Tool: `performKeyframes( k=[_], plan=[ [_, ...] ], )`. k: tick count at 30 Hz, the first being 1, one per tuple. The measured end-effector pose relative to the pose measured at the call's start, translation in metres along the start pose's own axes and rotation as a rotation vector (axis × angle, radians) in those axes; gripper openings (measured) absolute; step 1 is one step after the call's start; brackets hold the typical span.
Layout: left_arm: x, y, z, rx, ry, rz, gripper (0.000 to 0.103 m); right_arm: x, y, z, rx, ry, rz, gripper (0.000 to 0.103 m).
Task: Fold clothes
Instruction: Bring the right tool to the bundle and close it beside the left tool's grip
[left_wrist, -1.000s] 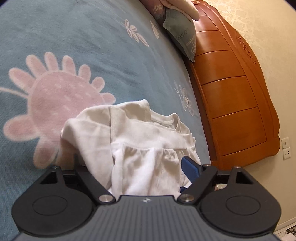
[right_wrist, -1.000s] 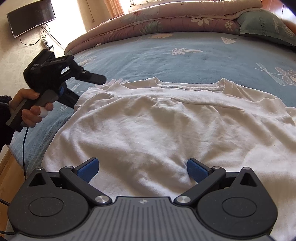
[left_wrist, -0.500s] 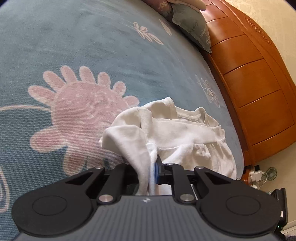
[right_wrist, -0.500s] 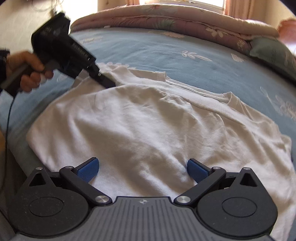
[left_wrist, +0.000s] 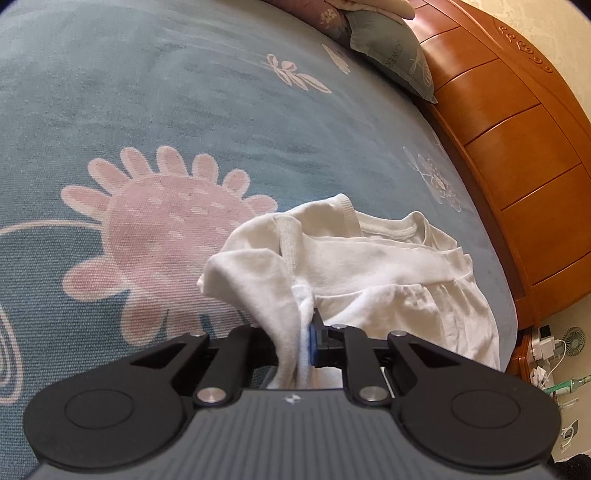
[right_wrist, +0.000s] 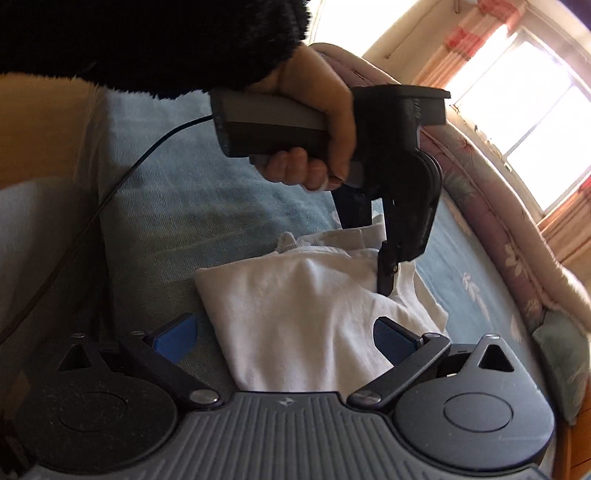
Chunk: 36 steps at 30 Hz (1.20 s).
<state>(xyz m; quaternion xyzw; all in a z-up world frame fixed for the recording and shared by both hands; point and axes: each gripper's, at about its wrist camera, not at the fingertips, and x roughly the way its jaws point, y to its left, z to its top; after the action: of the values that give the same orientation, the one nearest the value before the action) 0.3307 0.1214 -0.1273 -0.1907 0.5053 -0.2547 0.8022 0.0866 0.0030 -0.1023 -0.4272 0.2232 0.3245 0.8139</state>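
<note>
A white shirt (left_wrist: 373, 266) lies bunched on the blue blanket (left_wrist: 184, 92) with its pink flower print. My left gripper (left_wrist: 307, 329) is shut on a raised fold at the shirt's near edge, and cloth hangs between the blue pads. In the right wrist view a hand (right_wrist: 317, 122) in a black fuzzy sleeve holds that left gripper (right_wrist: 386, 278), whose tips point down and pinch the shirt (right_wrist: 295, 310). My right gripper (right_wrist: 284, 338) stands open low over the shirt's near part. Its blue pads (right_wrist: 177, 336) are wide apart and press nothing.
A wooden headboard (left_wrist: 517, 166) runs along the right of the bed, with a grey-green pillow (left_wrist: 391, 48) against it. A rolled floral quilt (right_wrist: 498, 221) lies along the far side under a bright window (right_wrist: 535, 92). A black cable (right_wrist: 110, 192) trails from the left gripper.
The left jaws closed on the shirt's fold and have lifted it a little. The right gripper swung sideways and rolled, so the shirt now appears end-on with the left hand close above it.
</note>
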Motion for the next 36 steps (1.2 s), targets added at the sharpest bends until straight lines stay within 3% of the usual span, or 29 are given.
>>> performKeyframes(
  k=[8, 16, 25, 33, 36],
  plan=[
    [-0.001, 0.003, -0.004, -0.026, -0.029, -0.008, 0.015, -0.001, 0.034, 0.01, -0.274, 0.086, -0.179, 0.103],
    [-0.001, 0.003, -0.005, -0.028, -0.038, -0.014, 0.015, 0.019, 0.049, 0.028, -0.372, 0.114, -0.27, 0.103],
    [-0.003, 0.008, -0.008, -0.043, -0.052, -0.038, 0.015, 0.014, 0.058, 0.007, -0.374, 0.188, -0.401, 0.103],
    [-0.003, 0.008, -0.008, -0.047, -0.054, -0.032, 0.015, 0.027, 0.048, 0.024, -0.324, 0.191, -0.389, 0.103],
    [-0.003, 0.008, -0.007, -0.049, -0.054, -0.035, 0.015, 0.021, 0.055, 0.013, -0.326, 0.179, -0.418, 0.103]
  ],
)
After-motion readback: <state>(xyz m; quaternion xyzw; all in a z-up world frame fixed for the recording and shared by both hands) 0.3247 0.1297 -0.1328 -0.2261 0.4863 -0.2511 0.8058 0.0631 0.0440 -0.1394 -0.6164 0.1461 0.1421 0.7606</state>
